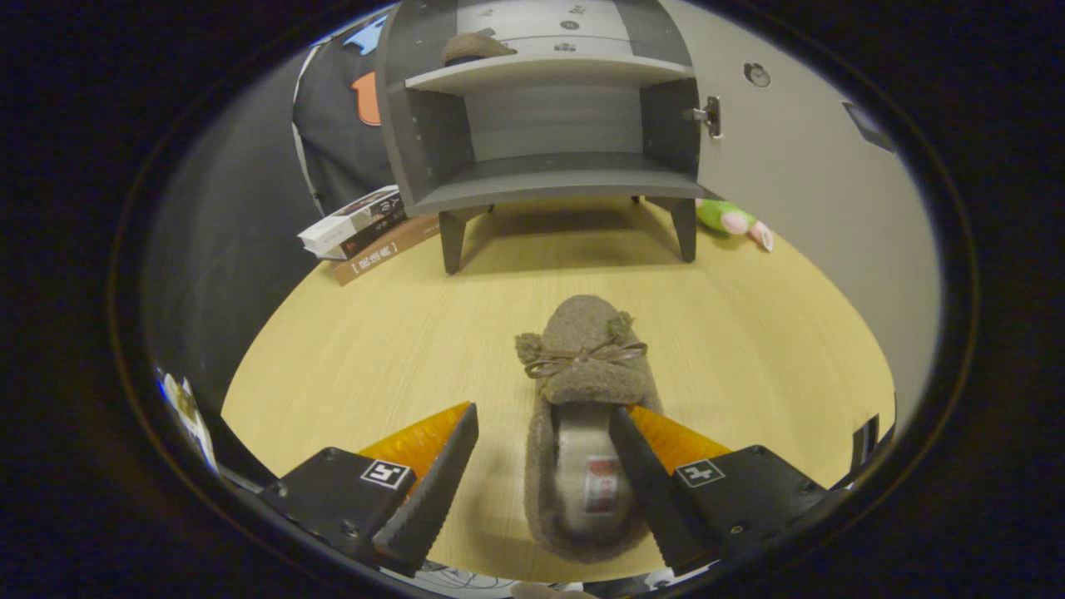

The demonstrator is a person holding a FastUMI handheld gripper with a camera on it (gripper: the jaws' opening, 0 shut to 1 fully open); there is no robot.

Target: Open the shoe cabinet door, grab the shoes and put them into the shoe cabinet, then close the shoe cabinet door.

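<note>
Fingers [616, 433] wide apart around slipper [586, 391]

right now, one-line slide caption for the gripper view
Open gripper straddling a fuzzy slipper before the open shoe cabinet.

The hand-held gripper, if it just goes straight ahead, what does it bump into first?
Probably the fuzzy slipper. The hand-held gripper is open with the slipper's heel between its fingers, so going straight on would meet the bowed toe. The open shoe cabinet stands well beyond.

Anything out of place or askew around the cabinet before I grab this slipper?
Nothing damaged. A green plush toy lies on the floor beside the open cabinet, and books are stacked crookedly by its other side. The open gripper straddles the slipper.
</note>
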